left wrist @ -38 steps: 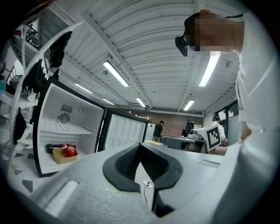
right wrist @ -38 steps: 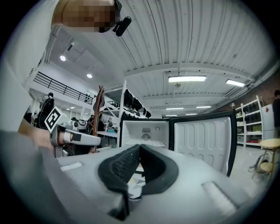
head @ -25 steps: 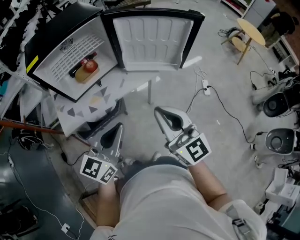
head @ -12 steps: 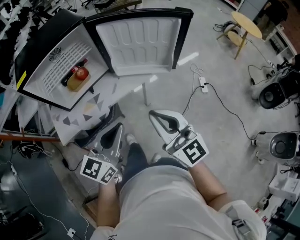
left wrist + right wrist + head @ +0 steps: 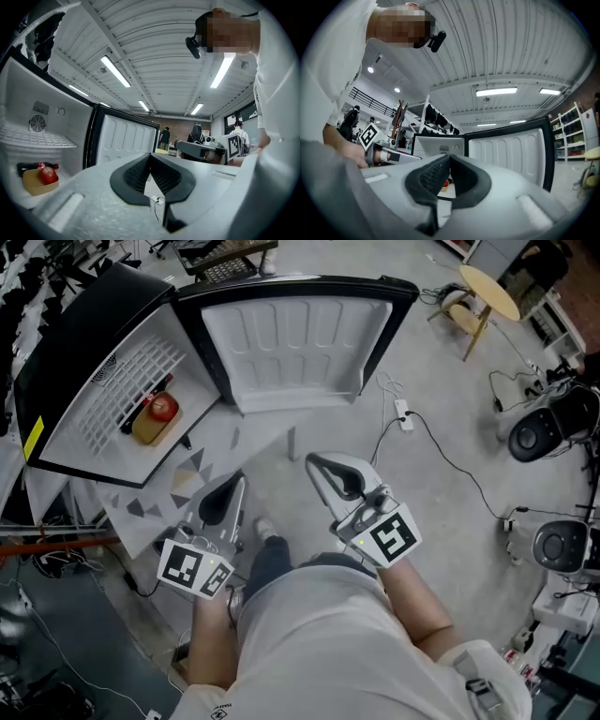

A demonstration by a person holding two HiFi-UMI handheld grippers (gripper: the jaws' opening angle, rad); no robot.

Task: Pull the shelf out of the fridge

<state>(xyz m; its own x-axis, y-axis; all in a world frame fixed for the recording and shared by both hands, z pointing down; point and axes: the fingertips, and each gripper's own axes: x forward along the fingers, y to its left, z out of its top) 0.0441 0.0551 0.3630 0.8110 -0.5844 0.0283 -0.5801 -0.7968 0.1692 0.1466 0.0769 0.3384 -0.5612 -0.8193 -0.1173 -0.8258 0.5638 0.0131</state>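
Currently we hold the left gripper point(image 5: 227, 495) with its jaws pressed together on nothing; the right gripper point(image 5: 323, 470) is likewise closed and empty; the white wire shelf point(image 5: 131, 381) sits inside the open fridge point(image 5: 70, 343), ahead of both jaw pairs, off to their left and well apart; below it a red apple point(image 5: 48, 174) rests on a yellow container point(image 5: 35, 185), beside a dark bottle point(image 5: 33, 166).

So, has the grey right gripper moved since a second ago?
Yes. The grey right gripper has come closer to the open white fridge door; the strip of floor between them in the head view has narrowed.
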